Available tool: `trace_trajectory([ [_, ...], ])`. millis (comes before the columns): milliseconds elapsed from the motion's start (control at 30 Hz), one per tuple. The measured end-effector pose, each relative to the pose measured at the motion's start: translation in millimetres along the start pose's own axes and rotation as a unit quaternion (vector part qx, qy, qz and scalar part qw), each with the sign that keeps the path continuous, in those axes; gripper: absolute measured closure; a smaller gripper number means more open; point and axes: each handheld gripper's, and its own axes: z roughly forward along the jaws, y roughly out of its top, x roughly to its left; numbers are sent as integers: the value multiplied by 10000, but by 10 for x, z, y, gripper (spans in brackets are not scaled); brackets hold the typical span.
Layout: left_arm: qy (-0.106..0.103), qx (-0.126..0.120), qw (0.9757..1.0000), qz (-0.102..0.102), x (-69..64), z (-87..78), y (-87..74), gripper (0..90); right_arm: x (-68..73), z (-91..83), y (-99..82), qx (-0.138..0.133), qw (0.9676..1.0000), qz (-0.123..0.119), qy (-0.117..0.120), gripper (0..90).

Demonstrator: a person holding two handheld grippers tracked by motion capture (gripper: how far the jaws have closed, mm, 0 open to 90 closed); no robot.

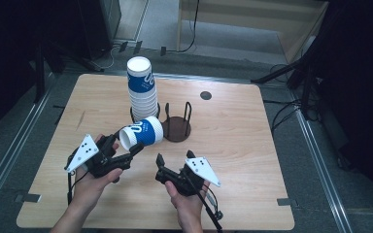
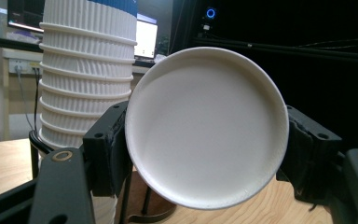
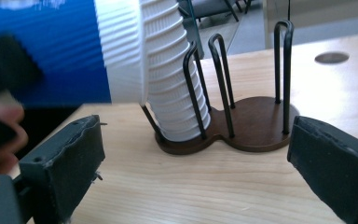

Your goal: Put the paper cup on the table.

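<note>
A blue-and-white paper cup [image 1: 143, 132] lies on its side above the table with my left gripper [image 1: 125, 145] shut on its base end. In the left gripper view the cup's white round bottom [image 2: 205, 130] sits between the two jaws. Just behind it a tall stack of upside-down cups [image 1: 142, 87] stands in one ring of a brown wire cup holder [image 1: 177, 130]; the holder's other ring [image 3: 261, 126] has nothing in it. My right gripper [image 1: 175, 156] hovers open in front of the holder, nothing between its jaws, with the held cup [image 3: 74, 51] up at its left.
The wooden table [image 1: 238, 160] has a small round dark hole [image 1: 205, 95] at the back. Beyond its edges lie floor rails, cables and dark stands.
</note>
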Motion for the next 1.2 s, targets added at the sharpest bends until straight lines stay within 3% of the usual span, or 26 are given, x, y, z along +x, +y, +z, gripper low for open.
trace_trajectory([
  [33,-4,-14,10000,-6,-3,2,-2,283,0,0,0,0,10000,0,0,37],
  [133,-30,-23,10000,-7,-20,14,-18,283,21,-13,16,38,9990,435,133,37],
  [200,-47,-26,10000,-20,-25,17,-24,283,28,-12,13,40,9985,529,139,37],
  [233,-49,-34,10000,-8,-36,25,-36,283,38,-4,6,66,9970,758,156,36],
  [367,-81,-44,10000,4,-59,38,-52,283,46,17,0,52,9941,1070,180,36],
  [467,-89,-26,9999,59,-70,47,-64,283,63,31,6,10,9894,1425,276,37],
  [533,-67,-26,9999,89,-81,53,-75,283,77,36,19,-30,9842,1736,359,41],
  [567,-67,-26,9999,89,-81,53,-75,283,77,36,19,-30,9842,1736,359,41],
  [600,-81,-14,9999,128,-91,58,-82,283,89,40,26,-73,9798,1955,422,45],
  [633,-85,-21,9999,128,-94,62,-84,283,89,40,26,-73,9798,1955,422,45],
  [700,-95,-17,9999,114,-112,69,-94,283,100,51,25,-111,9752,2163,452,48],
  [800,-113,-15,9998,157,-119,75,-102,283,119,58,23,-108,9719,2301,482,48],
  [967,-152,-11,9997,171,-150,98,-134,283,138,64,35,-112,9596,2759,548,48],
  [1000,-152,-11,9997,171,-150,98,-134,283,138,64,35,-112,9596,2759,548,48],
  [1033,-170,-20,9997,165,-162,103,-141,283,127,75,49,-110,9522,2996,593,48],
  [1067,-170,-20,9997,165,-162,103,-141,283,122,78,56,-89,9473,3142,624,48],
  [1200,-198,-17,9996,211,-189,113,-153,283,112,97,75,-44,9324,3552,666,48],
])
